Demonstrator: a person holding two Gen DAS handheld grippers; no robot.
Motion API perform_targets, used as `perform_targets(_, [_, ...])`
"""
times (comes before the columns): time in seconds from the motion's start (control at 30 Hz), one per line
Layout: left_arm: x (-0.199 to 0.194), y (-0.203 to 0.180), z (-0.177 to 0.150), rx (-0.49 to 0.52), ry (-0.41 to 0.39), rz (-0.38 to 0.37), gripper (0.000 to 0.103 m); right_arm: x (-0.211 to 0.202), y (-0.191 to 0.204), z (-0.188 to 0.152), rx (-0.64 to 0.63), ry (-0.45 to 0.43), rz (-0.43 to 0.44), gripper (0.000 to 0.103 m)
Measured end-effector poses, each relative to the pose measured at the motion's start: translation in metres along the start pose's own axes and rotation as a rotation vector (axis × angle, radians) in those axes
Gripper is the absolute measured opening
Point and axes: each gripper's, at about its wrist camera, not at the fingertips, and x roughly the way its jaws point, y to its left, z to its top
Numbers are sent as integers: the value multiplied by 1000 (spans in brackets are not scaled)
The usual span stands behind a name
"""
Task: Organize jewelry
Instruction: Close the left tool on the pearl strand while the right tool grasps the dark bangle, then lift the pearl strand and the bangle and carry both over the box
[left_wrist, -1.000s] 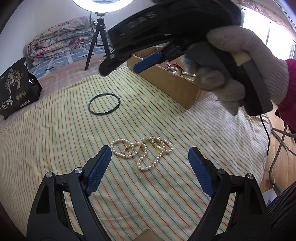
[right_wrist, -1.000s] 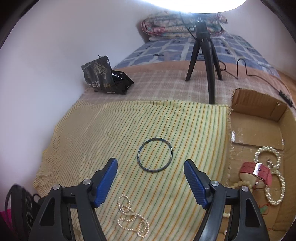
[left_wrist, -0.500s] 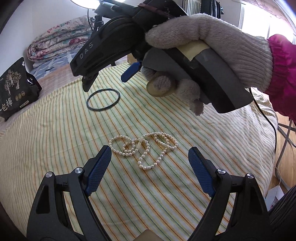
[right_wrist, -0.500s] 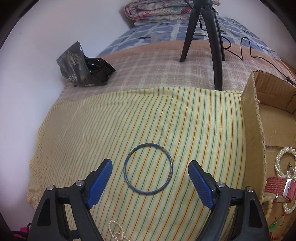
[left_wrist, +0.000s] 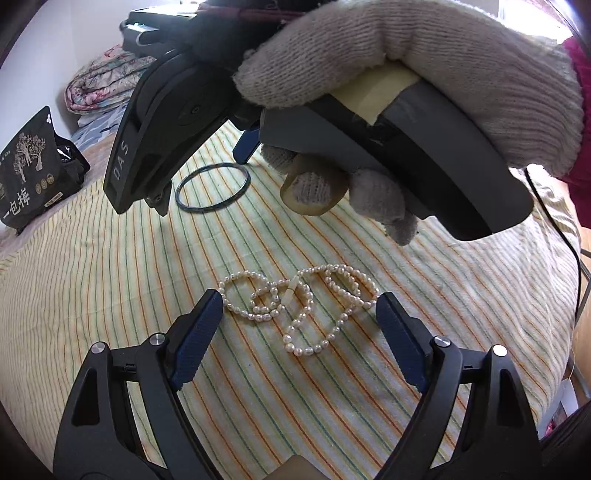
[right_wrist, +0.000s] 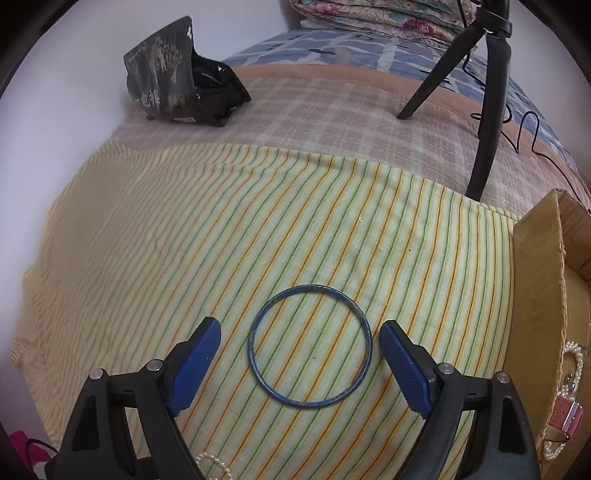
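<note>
Lying flat on the striped cloth (right_wrist: 280, 206), the blue bangle (right_wrist: 309, 346) is a thin closed ring, dark blue with a few worn, lighter patches along its rim. Right wrist view: the right gripper (right_wrist: 300, 354) hangs over it with jaws wide, having just been opening; the bangle sits between the two blue pads, near both but touching neither, with its far arc reaching a little past the fingertips (right_wrist: 207, 338). Nothing is gripped.

Left wrist view: the pearl strand (left_wrist: 299, 308) is a string of small cream-white beads, looped over itself into several overlapping rings on the same cloth. The left gripper (left_wrist: 300, 314) has its jaws wide, one pad at each end of the strand; the left-hand loop lies just beside the left fingertip, though contact cannot be judged. The beads rest on the cloth, unheld.

Behind the strand, a gloved hand (left_wrist: 399, 66) holds the right gripper's body above the bangle. At the cloth's right edge stands a cardboard box (right_wrist: 539, 295) with more pearls and a pink watch strap (right_wrist: 567, 415) inside.
</note>
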Motion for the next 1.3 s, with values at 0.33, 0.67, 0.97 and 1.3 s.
perform_targets(0.33, [9,3,10,5,10,-3,79,9,10,0,-86,44,-64,89])
perform_targets(0.67, [8,-13,8,54,-1,-49,34,7,11,0,-105,30,-60,81])
perform_targets(0.97, [8,-13,8,37,-11,-98,8,5,9,-3,-126,27,-57,73])
perform_targets(1.3, [-7,-5,8,18,-35,-96,5,0,9,-5,-127,2,-71,72])
